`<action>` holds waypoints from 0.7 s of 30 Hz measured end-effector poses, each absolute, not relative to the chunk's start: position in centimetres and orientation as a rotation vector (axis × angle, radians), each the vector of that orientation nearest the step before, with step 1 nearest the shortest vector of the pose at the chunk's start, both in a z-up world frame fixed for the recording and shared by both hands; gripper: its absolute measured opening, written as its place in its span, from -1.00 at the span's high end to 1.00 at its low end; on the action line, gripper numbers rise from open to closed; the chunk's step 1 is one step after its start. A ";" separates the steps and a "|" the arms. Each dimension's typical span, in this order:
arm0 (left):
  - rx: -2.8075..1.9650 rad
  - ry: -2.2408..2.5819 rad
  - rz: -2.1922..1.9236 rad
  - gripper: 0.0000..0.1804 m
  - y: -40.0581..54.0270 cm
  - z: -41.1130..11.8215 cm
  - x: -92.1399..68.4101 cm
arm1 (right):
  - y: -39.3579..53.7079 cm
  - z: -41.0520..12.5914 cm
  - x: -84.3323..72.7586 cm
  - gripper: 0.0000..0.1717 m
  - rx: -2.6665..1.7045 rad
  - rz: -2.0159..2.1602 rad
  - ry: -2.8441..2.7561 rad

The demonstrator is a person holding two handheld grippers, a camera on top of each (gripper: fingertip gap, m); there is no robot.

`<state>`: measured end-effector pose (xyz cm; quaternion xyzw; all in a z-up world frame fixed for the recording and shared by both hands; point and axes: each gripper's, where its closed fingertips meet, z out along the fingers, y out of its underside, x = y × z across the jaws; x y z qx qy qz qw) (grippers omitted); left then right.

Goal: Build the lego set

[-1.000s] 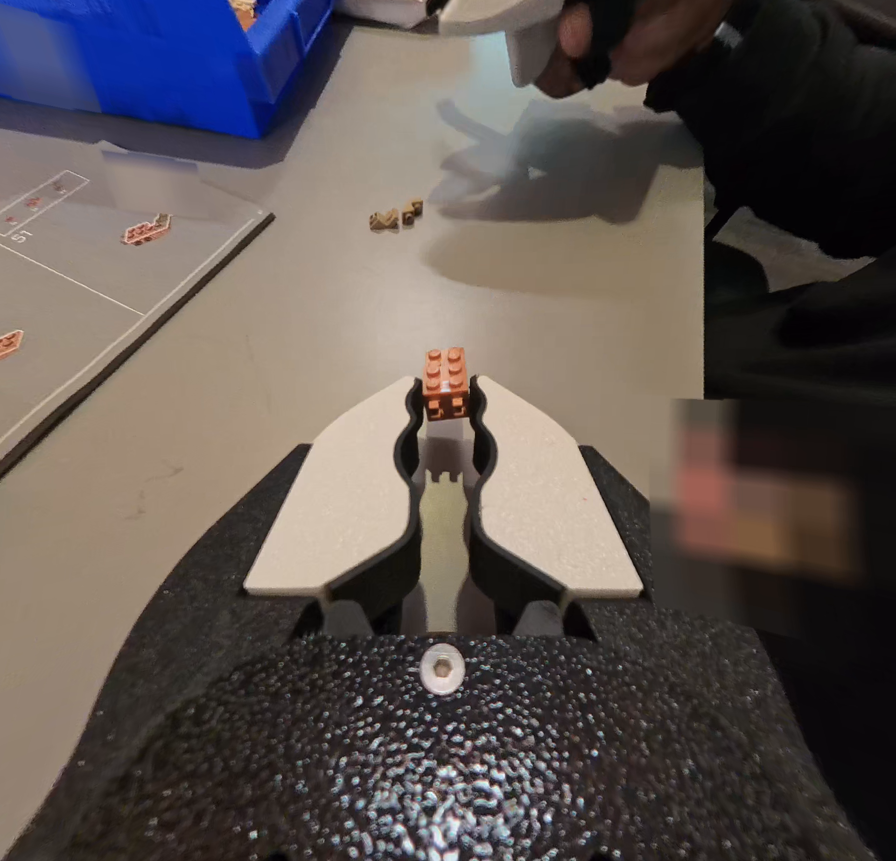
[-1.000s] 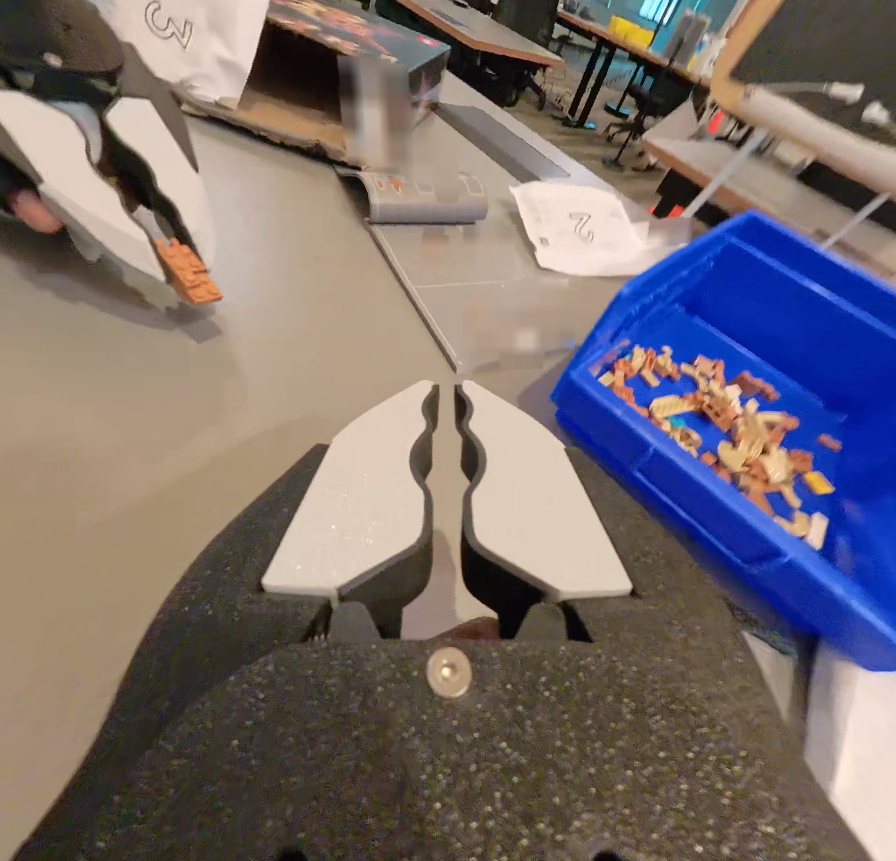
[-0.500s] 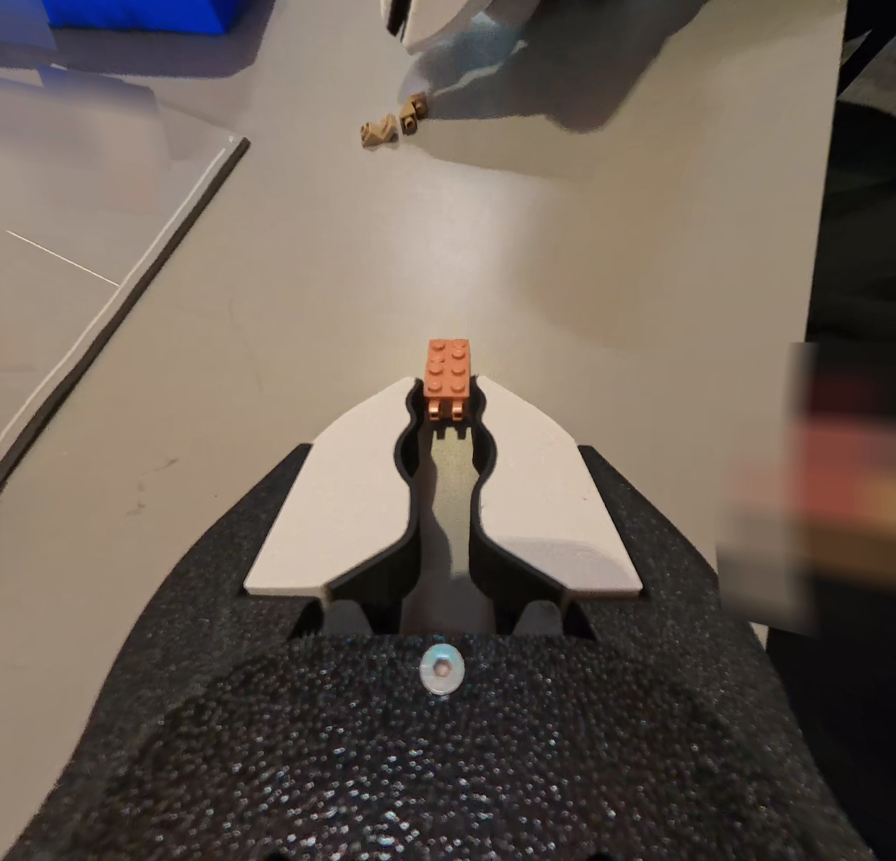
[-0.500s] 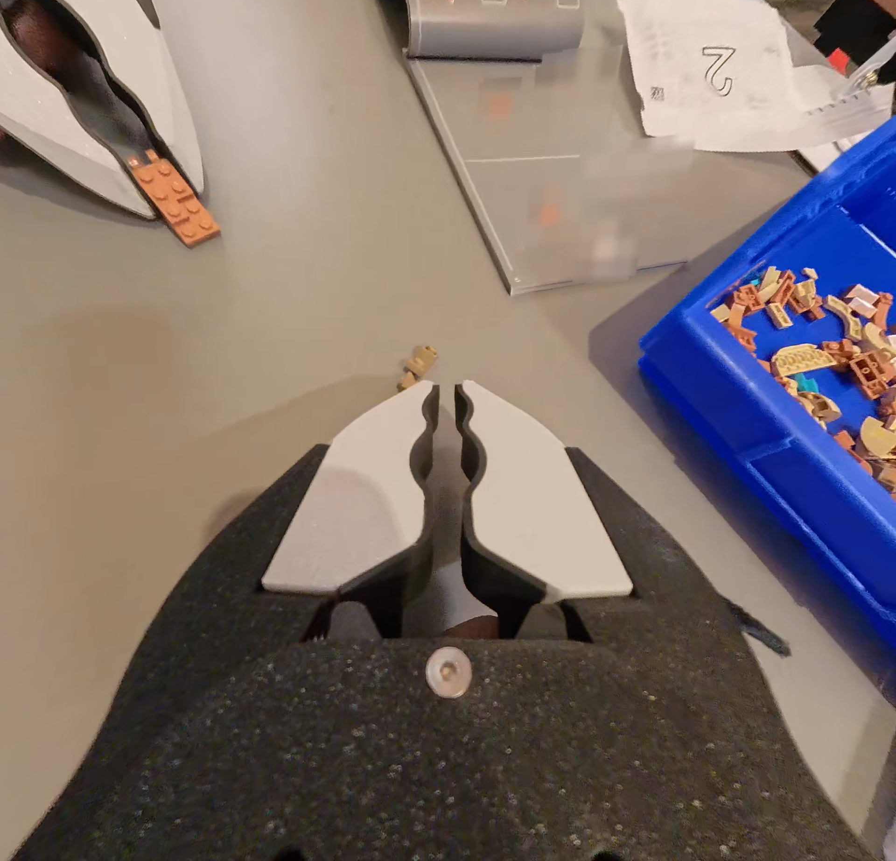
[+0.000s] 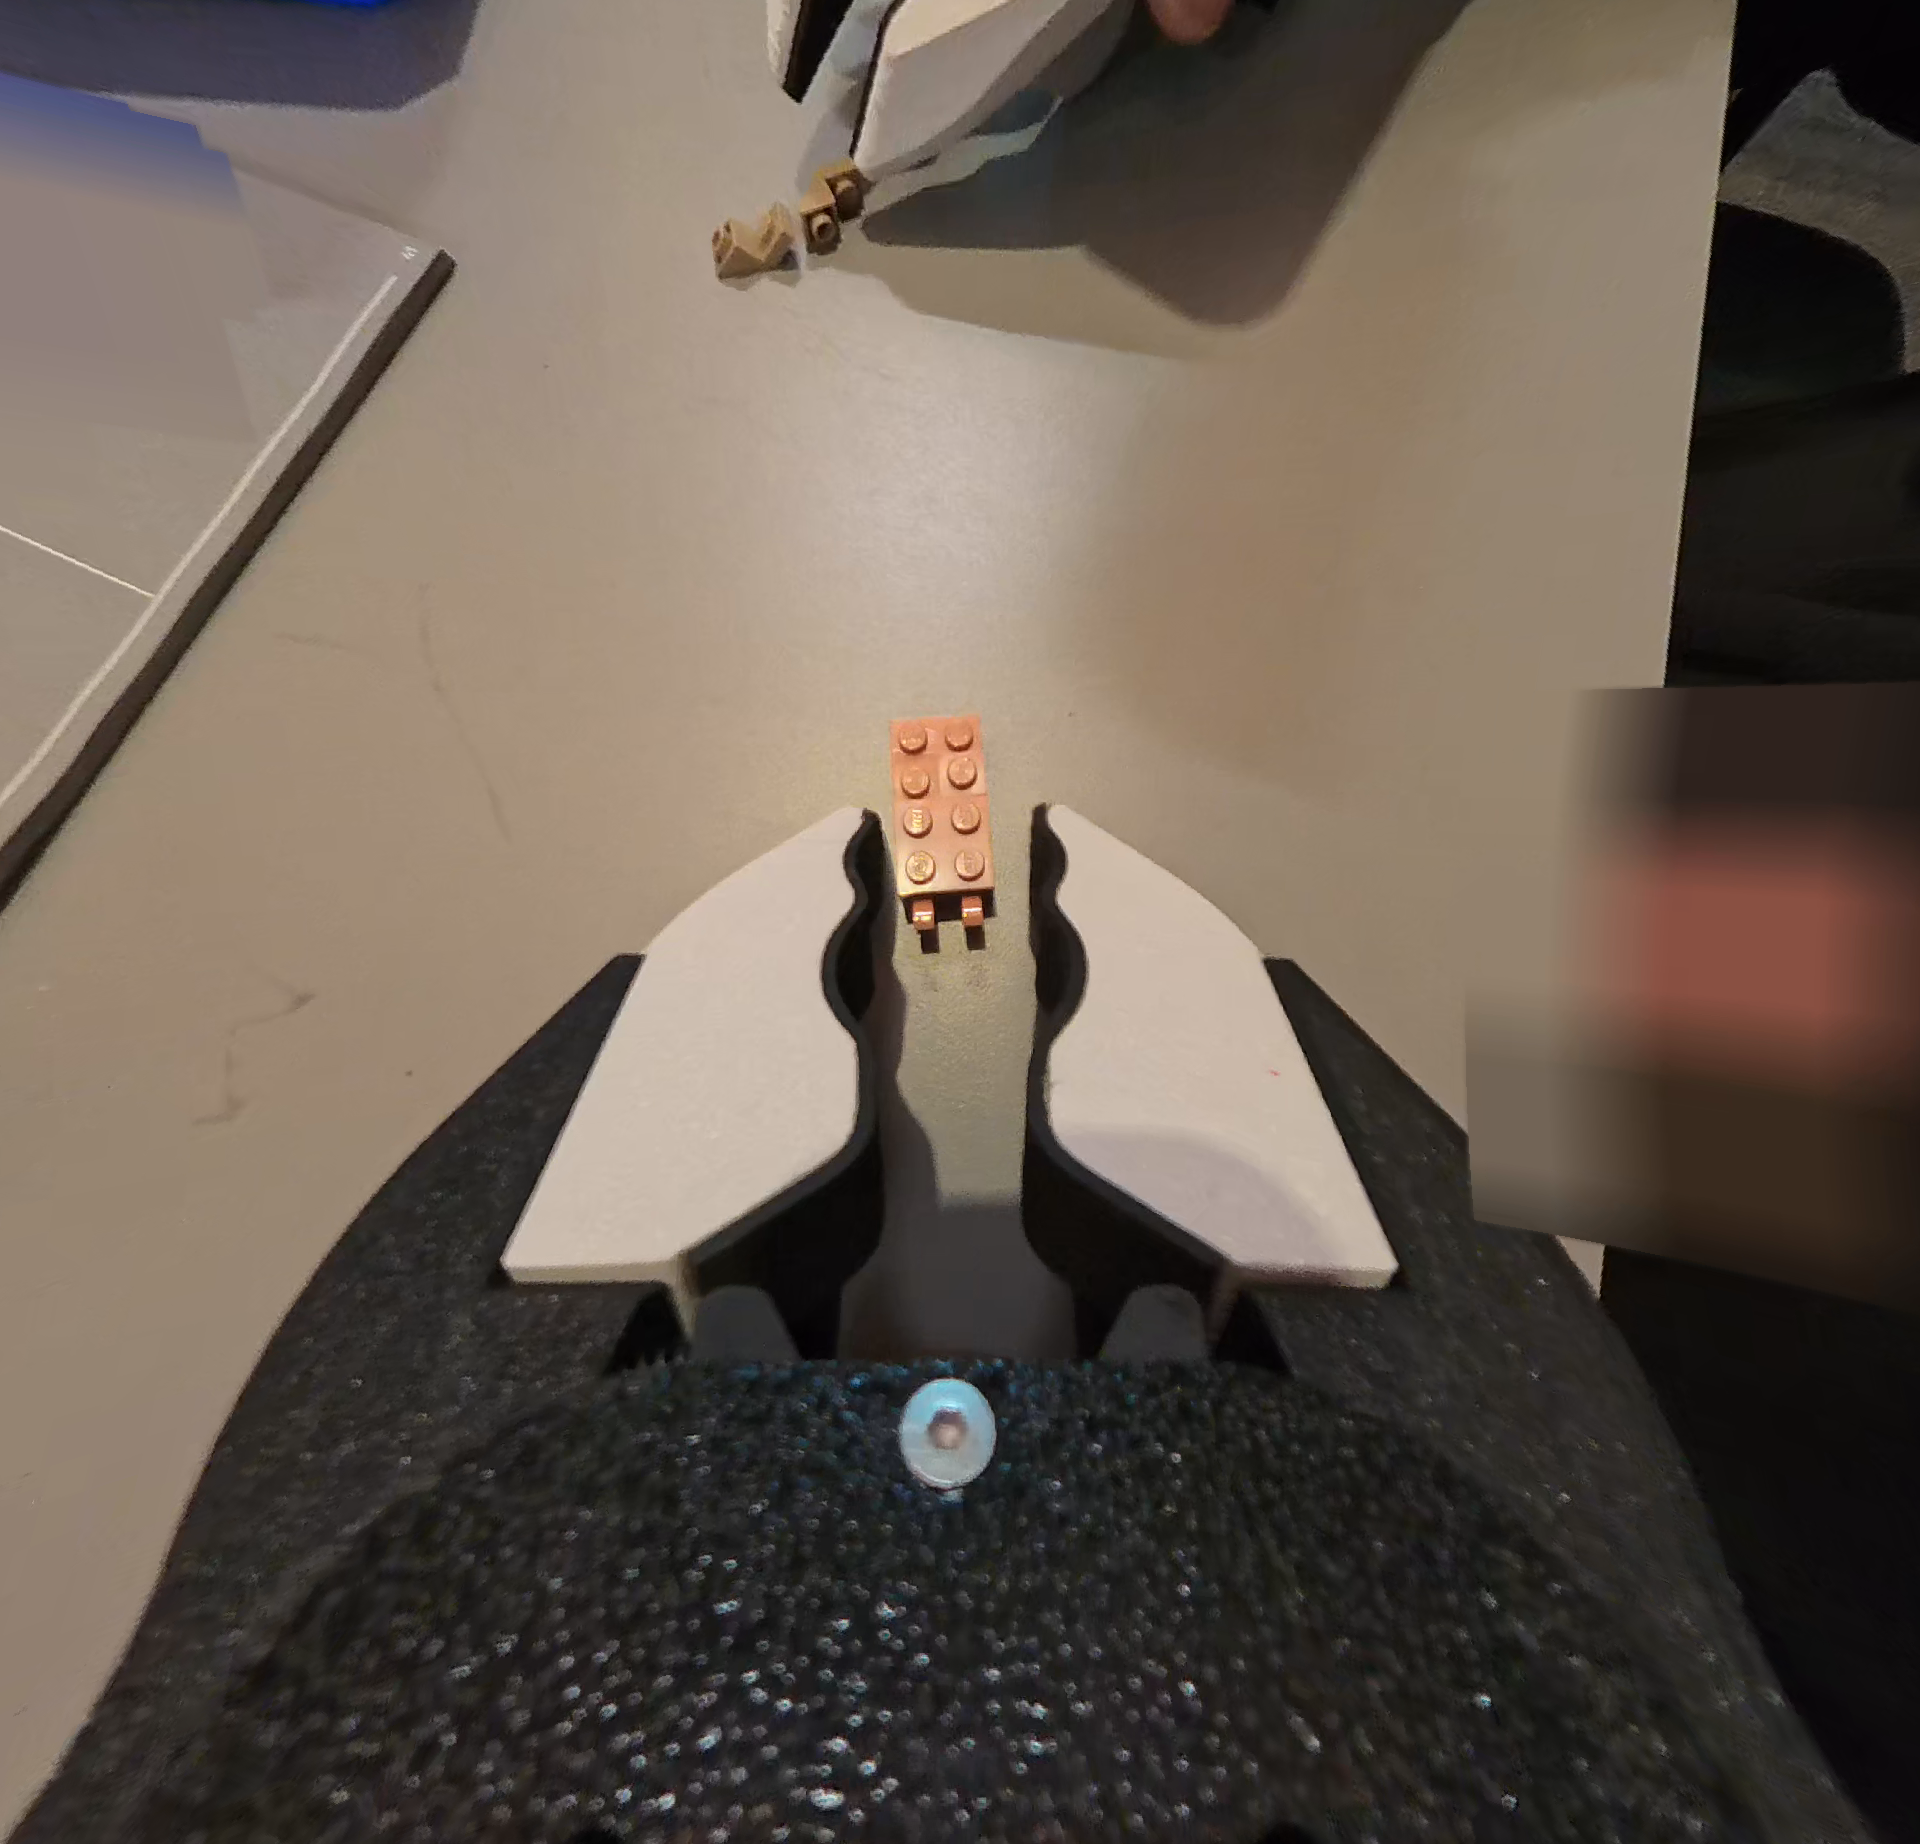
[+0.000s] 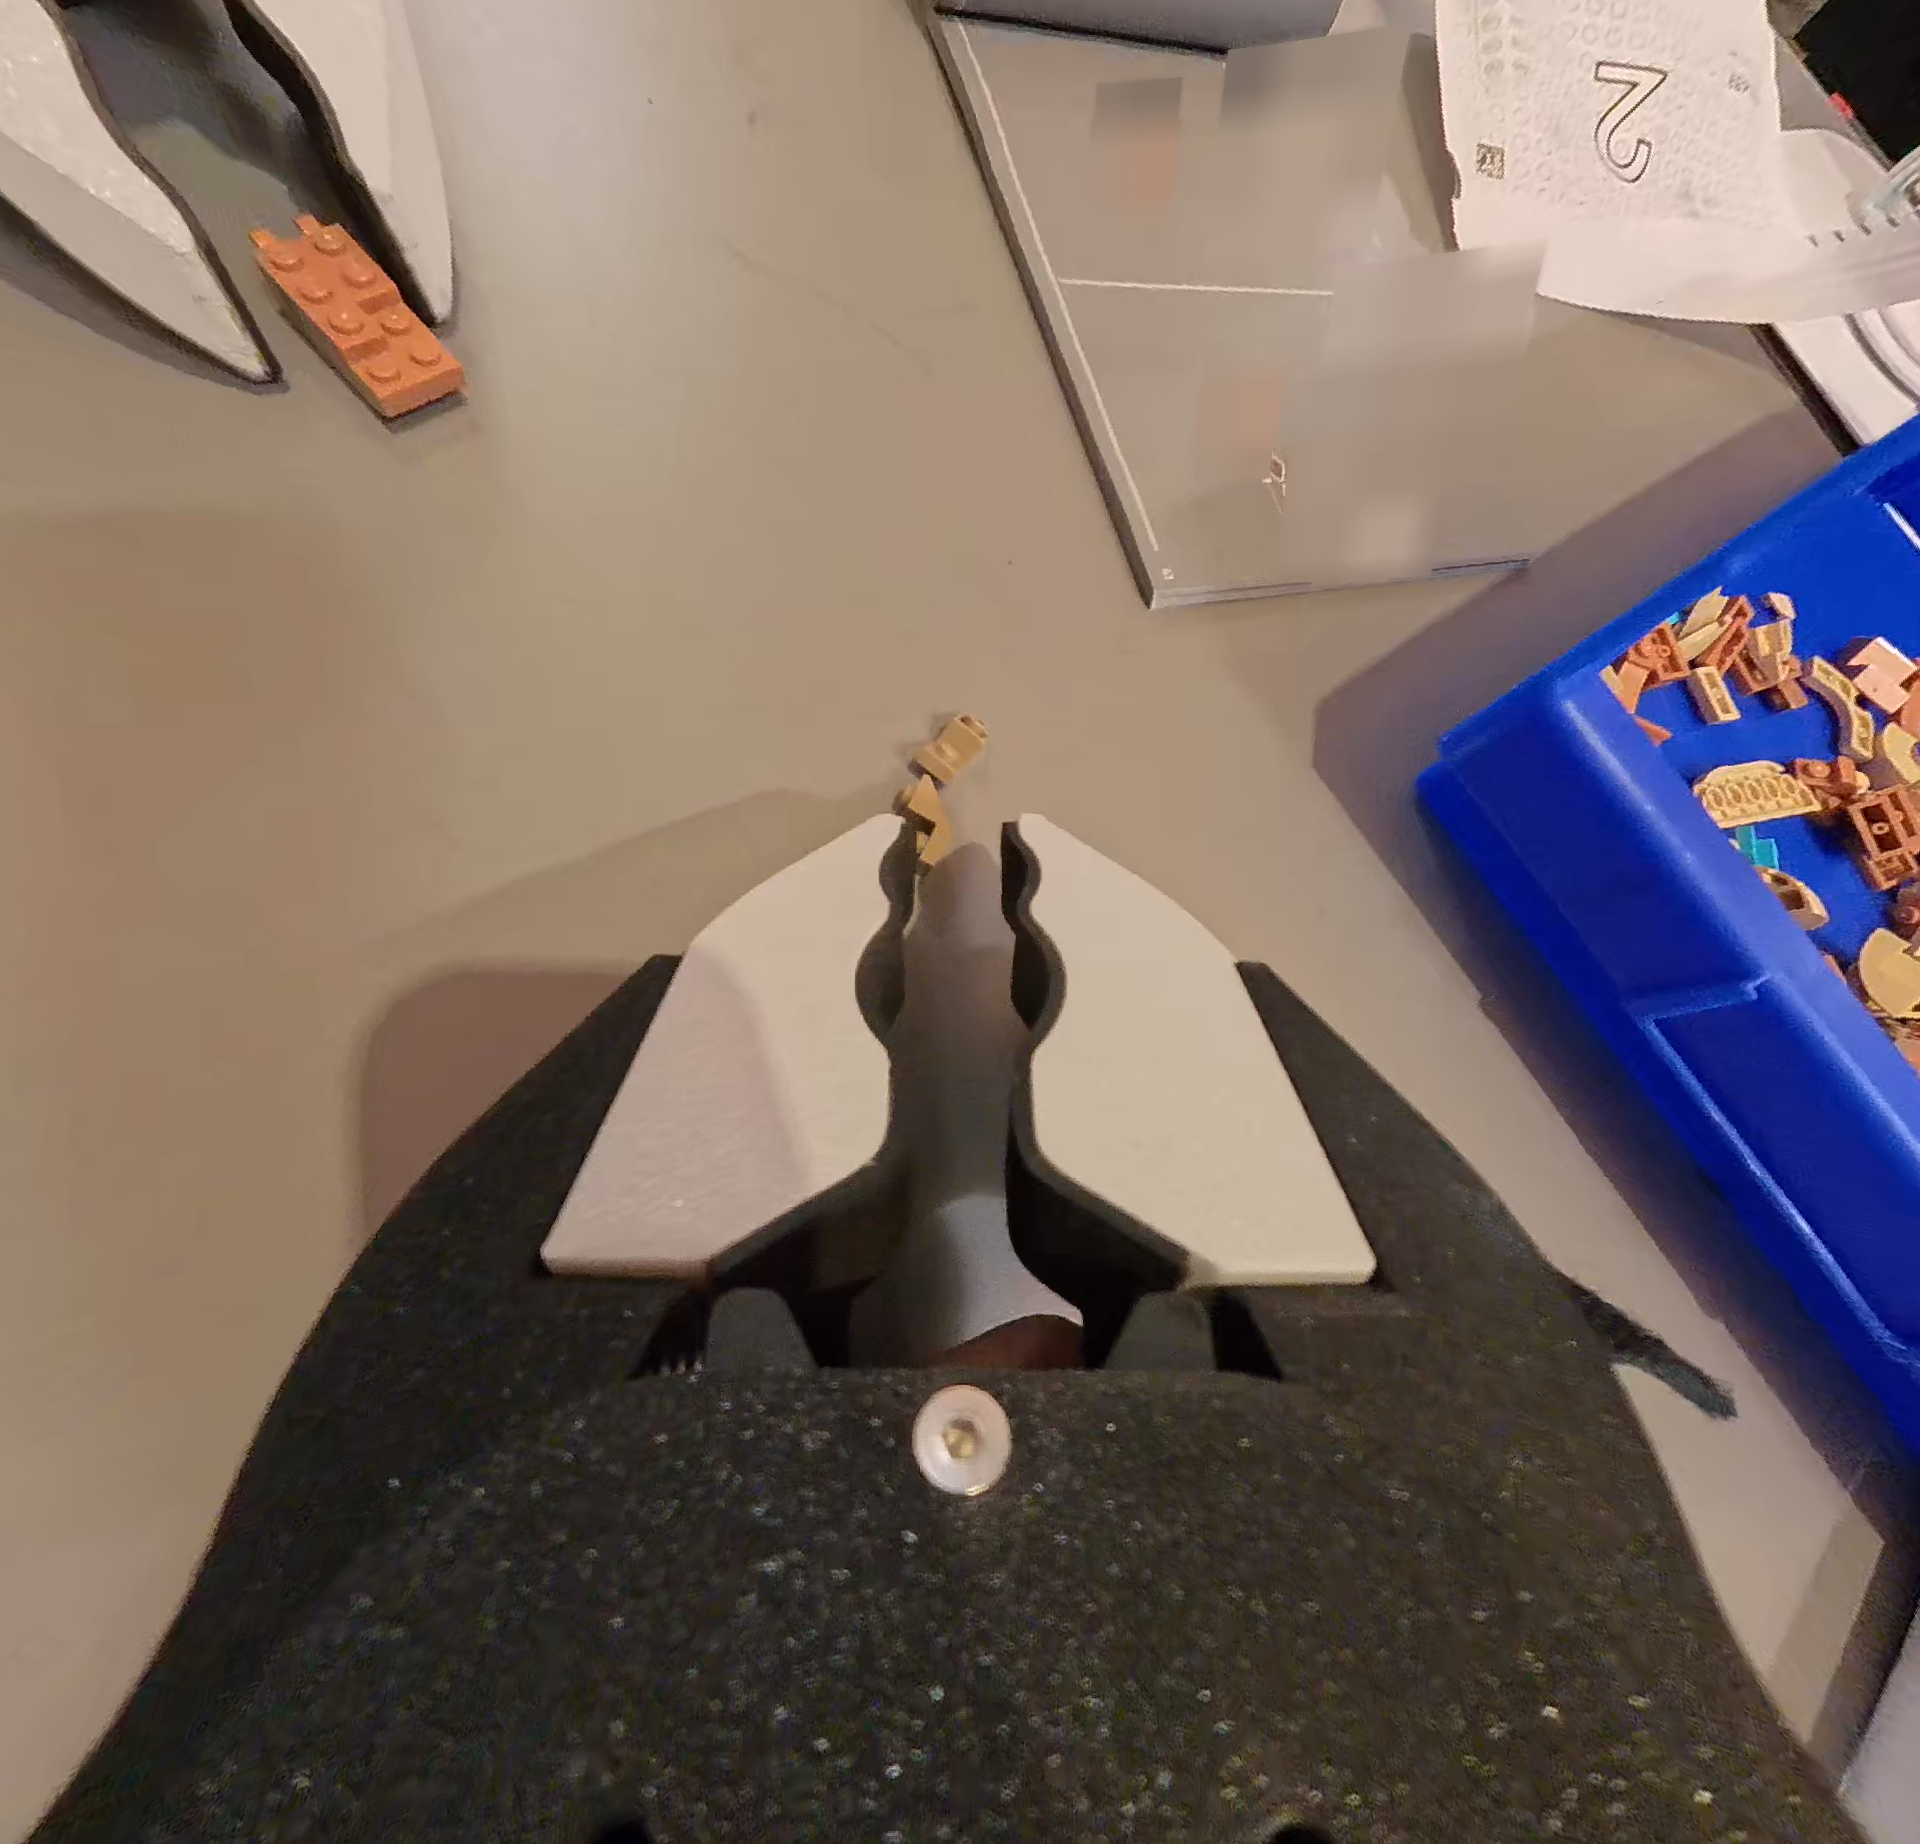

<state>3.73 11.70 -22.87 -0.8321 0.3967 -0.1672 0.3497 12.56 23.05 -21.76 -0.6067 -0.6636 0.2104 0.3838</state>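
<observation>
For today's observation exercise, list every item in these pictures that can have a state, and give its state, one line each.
Left gripper: open, pads not pressing the brick.
Orange brick: flat on the table, studs up, between the open fingers.
Right gripper: open, holding nothing.
Two tan pieces: loose on the table at the right gripper's tips.
Blue bin: open-topped, holding mixed small bricks.
Booklet: lying open.

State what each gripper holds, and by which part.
Nothing is held. The orange brick plate lies between the open left gripper pads, unpressed. The open right gripper sits by two tan pieces.
</observation>
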 end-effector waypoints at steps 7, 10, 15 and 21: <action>-2.117 1.012 -0.492 0.70 11.9 -22.1 3.8 | 23.2 -21.9 12.4 0.82 -1.577 0.543 -1.684; -2.076 0.984 -0.523 0.69 12.1 -21.3 4.0 | 22.9 -21.9 12.4 0.80 -1.578 0.563 -1.699; -2.017 0.971 -0.570 0.69 12.0 -20.2 4.4 | 22.7 -21.9 12.4 0.77 -1.573 0.582 -1.713; -1.999 0.958 -0.598 0.69 12.0 -19.9 4.7 | 22.5 -22.0 12.1 0.87 -1.592 0.577 -1.708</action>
